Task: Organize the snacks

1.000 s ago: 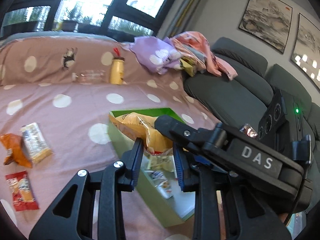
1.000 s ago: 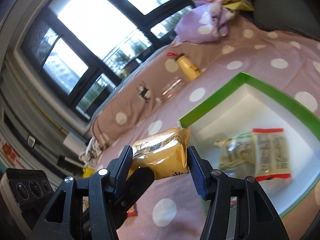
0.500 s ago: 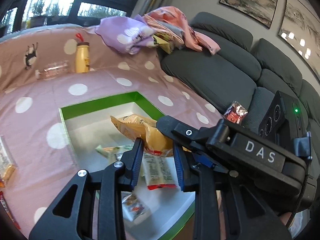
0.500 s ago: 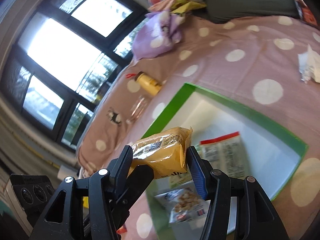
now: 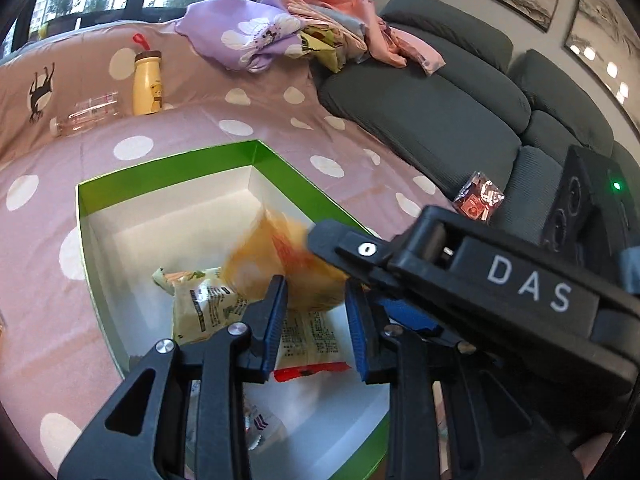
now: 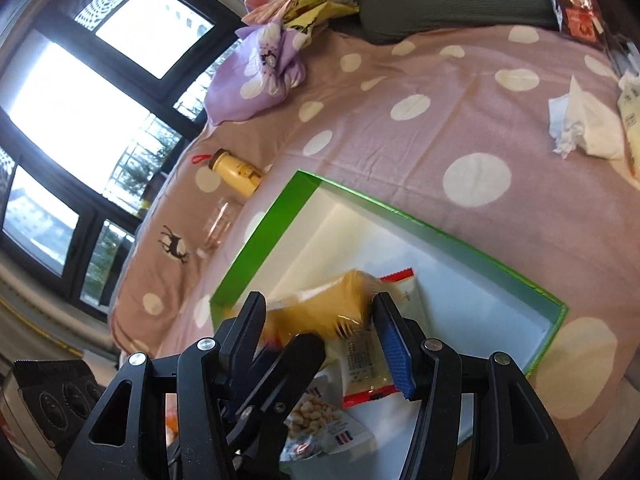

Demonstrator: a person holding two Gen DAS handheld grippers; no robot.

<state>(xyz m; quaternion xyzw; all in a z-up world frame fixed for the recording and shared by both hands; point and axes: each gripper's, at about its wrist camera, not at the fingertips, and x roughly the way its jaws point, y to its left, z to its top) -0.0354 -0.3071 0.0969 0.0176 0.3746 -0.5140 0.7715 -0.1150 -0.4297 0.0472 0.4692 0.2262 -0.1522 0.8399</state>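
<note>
The left gripper (image 5: 316, 320) is closed on a yellow snack bag (image 5: 280, 264) above the green box (image 5: 168, 168); the right gripper (image 6: 320, 332) grips the same bag and could tear it.

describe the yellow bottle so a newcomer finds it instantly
On the pink polka-dot blanket, look past the green-rimmed box toward the windows. The yellow bottle stands upright there, brown cap, red loop on top; the clear bottle beside it lies flat.
</note>
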